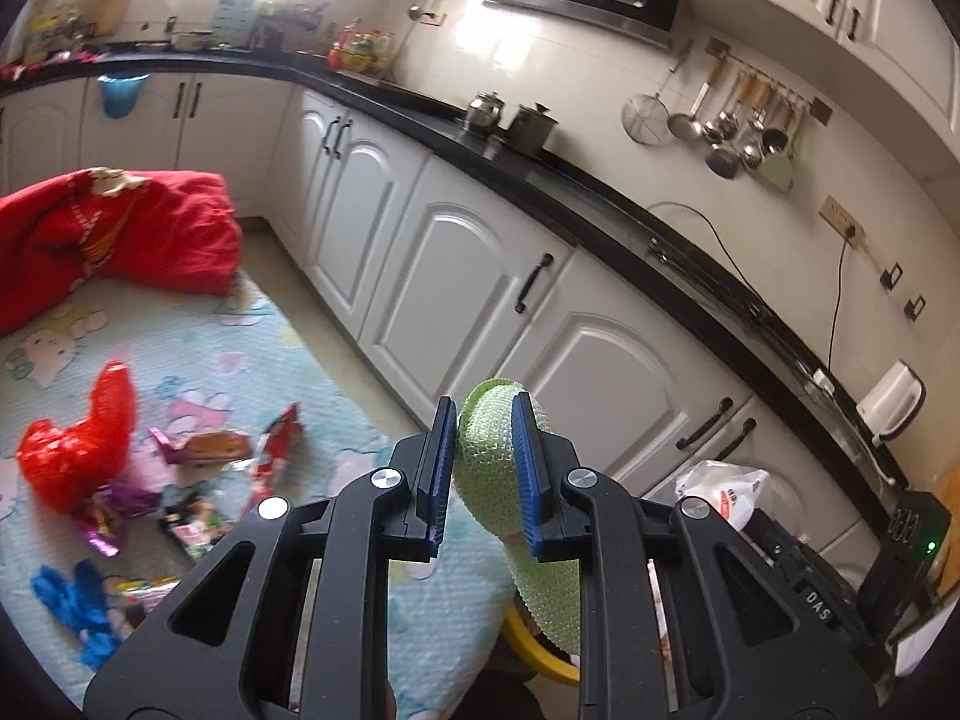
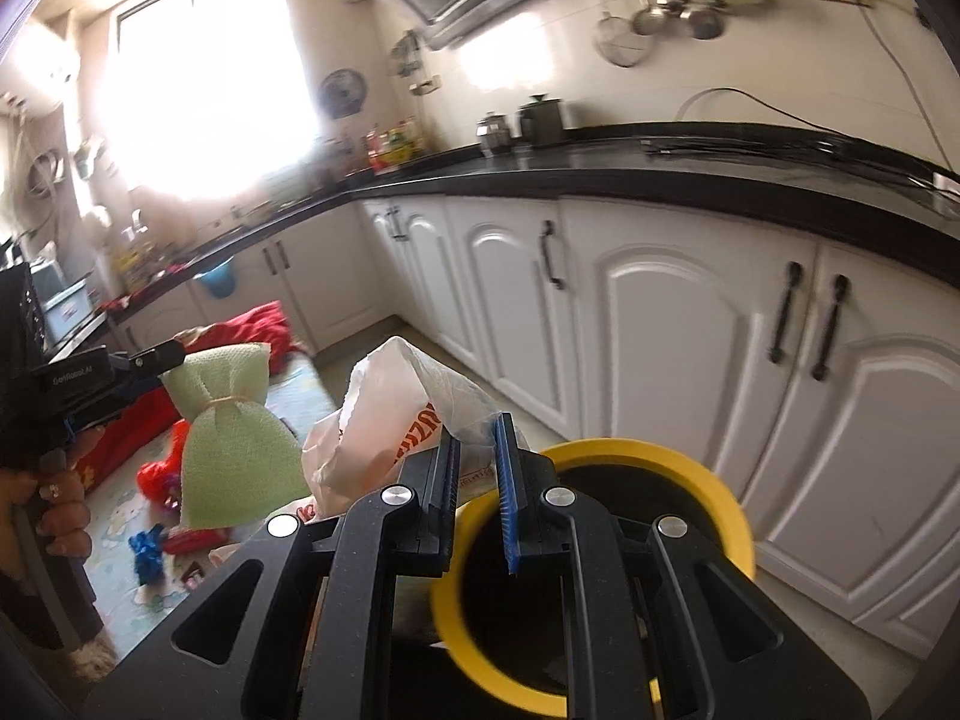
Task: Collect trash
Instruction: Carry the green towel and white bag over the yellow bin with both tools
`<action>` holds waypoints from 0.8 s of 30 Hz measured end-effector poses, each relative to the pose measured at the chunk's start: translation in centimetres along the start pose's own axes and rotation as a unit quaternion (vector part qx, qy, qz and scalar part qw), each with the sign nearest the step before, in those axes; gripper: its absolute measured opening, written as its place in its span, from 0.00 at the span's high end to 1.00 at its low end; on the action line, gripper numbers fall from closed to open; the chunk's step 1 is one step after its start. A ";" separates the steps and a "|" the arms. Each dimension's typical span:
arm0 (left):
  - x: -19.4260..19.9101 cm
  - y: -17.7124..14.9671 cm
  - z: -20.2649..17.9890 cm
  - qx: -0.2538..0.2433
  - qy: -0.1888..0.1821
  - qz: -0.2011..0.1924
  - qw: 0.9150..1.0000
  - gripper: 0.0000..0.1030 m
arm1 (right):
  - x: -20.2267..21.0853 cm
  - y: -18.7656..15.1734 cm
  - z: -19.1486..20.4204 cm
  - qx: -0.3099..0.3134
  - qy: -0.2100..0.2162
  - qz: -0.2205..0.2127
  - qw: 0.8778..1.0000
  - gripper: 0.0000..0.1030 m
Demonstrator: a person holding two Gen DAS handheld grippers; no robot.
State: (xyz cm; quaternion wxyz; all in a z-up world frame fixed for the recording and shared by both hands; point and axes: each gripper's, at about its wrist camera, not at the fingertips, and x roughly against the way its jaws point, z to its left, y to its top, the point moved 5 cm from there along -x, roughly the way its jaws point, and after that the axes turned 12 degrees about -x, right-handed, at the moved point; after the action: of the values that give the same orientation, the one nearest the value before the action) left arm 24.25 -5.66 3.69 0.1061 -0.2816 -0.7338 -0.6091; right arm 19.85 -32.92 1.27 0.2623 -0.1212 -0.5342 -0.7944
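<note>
Left gripper (image 1: 480,468) clamped on green mesh pouch (image 1: 489,450), held in air over near right edge of cartoon mat (image 1: 252,360). Left on mat: red net bag (image 1: 78,450), wrappers (image 1: 204,444), blue scrap (image 1: 72,600). Right gripper (image 2: 477,492) pinching white plastic bag (image 2: 390,414) just left of yellow-rimmed bin (image 2: 720,498). White cabinets (image 2: 660,330) far right under black bench (image 2: 600,174).

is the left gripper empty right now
No, the left gripper is shut on a green mesh pouch, pinched between its blue pads.
</note>
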 end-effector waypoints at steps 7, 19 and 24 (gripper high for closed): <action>-2.5 -0.7 -3.9 -0.039 -0.008 0.008 0.999 0.87 | 1.2 0.5 -4.3 -0.015 -0.045 -0.019 0.999 0.89; -6.4 -2.7 -9.1 -0.093 -0.013 0.022 0.995 0.87 | 1.0 -0.3 -10.3 -0.033 -0.119 -0.026 0.992 0.89; -8.0 -4.0 -10.2 -0.103 -0.016 0.036 0.994 0.87 | 0.1 -1.1 -11.3 -0.022 -0.144 -0.021 0.989 0.89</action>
State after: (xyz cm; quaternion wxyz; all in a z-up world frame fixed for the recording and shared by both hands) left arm 26.66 -18.03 -1.26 0.0862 -0.3267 -0.6581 -0.6728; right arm 20.11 -42.93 -4.07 0.1632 -0.2291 -0.5517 -0.7852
